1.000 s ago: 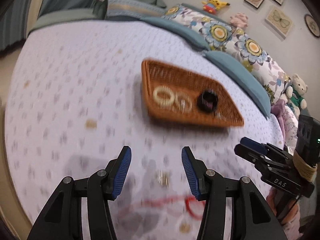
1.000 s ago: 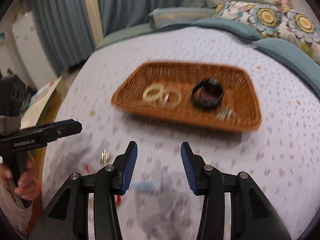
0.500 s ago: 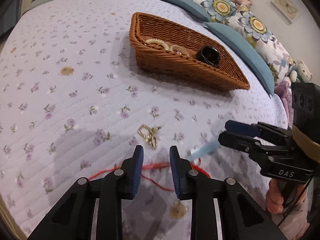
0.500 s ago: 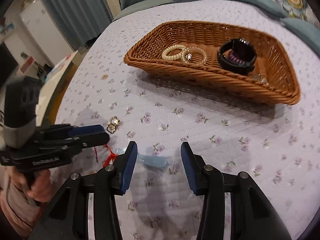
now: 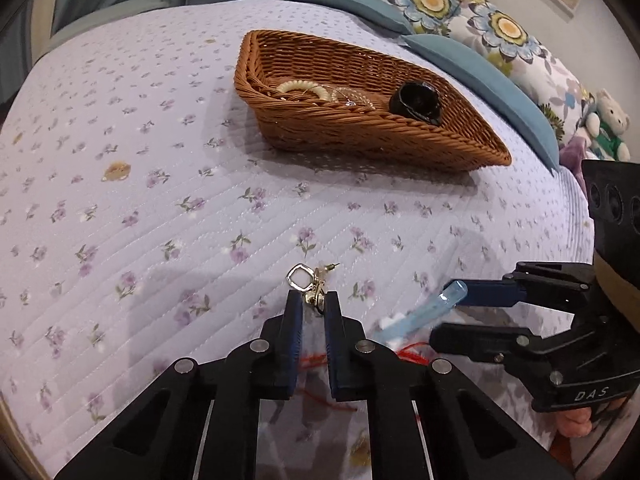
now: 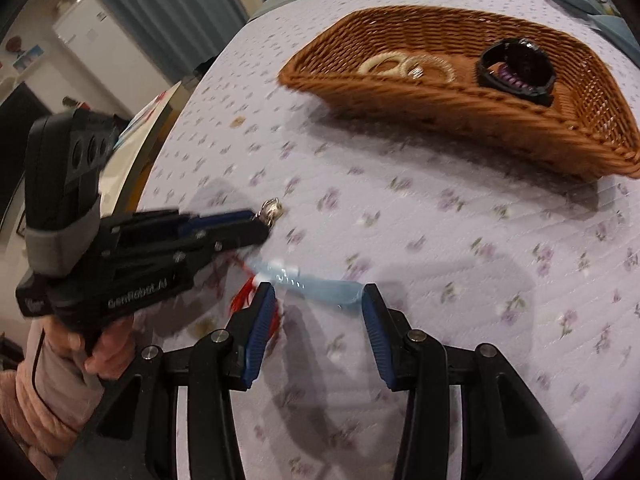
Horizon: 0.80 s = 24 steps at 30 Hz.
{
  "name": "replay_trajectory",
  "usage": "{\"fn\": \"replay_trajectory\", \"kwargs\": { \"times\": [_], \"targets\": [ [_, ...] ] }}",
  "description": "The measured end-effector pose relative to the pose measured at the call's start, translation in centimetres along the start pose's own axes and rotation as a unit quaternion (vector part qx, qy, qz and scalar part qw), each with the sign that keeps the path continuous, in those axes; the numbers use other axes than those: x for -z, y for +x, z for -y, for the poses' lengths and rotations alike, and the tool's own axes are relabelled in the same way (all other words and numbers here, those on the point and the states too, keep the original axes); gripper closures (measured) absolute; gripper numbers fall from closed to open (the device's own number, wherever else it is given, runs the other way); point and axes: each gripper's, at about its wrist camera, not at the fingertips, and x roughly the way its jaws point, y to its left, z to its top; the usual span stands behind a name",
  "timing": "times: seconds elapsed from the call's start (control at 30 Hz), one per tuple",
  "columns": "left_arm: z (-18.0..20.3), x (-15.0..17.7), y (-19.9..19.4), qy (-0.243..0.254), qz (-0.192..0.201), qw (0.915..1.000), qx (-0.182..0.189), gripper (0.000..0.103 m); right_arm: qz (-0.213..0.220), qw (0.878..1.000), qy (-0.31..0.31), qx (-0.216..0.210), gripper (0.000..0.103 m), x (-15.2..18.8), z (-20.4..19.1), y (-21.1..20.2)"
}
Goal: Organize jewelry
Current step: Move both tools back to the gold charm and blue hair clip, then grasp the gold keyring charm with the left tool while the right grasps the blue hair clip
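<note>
A pair of gold earrings lies on the lilac floral quilt. My left gripper is closing, its jaws nearly together, and the earrings are pinched between the fingertips. In the right wrist view, the left gripper touches the earrings at its tip. A translucent blue hair clip lies across the gap of my right gripper, which is open and low over the quilt. A red string lies under the clip. The wicker basket beyond holds cream bead bracelets and a black watch.
Blue and floral pillows line the far side of the bed, with a stuffed bear at the right. A small brownish spot marks the quilt at the left. A hand in a pink sleeve holds the left gripper.
My left gripper has dropped onto the earrings and its jaws have narrowed around them. My right gripper has come down and tilted over the blue clip, with its gap unchanged.
</note>
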Motion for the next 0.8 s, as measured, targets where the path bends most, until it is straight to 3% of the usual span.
{"fn": "replay_trajectory", "kwargs": {
  "times": [0.13, 0.4, 0.63, 0.8],
  "targets": [
    [-0.4, 0.8, -1.0, 0.002, 0.001, 1.0, -0.008, 0.092, -0.005, 0.999, -0.038, -0.008, 0.055, 1.0, -1.7, -0.5],
    [-1.2, 1.5, -1.9, -0.001, -0.013, 0.9999, 0.003, 0.092, 0.002, 0.999, -0.028, 0.046, 0.055, 0.7, -0.8, -0.1],
    [-1.0, 2.1, -2.1, 0.002, -0.022, 0.9996, 0.018, 0.09, 0.008, 0.994, -0.066, 0.089, 0.059, 0.8, -1.6, 0.1],
    [-0.1, 2.4, -2.2, 0.019, -0.025, 0.999, 0.032, 0.077, 0.007, 0.993, -0.064, 0.099, 0.059, 0.7, -1.1, 0.2]
  ]
}}
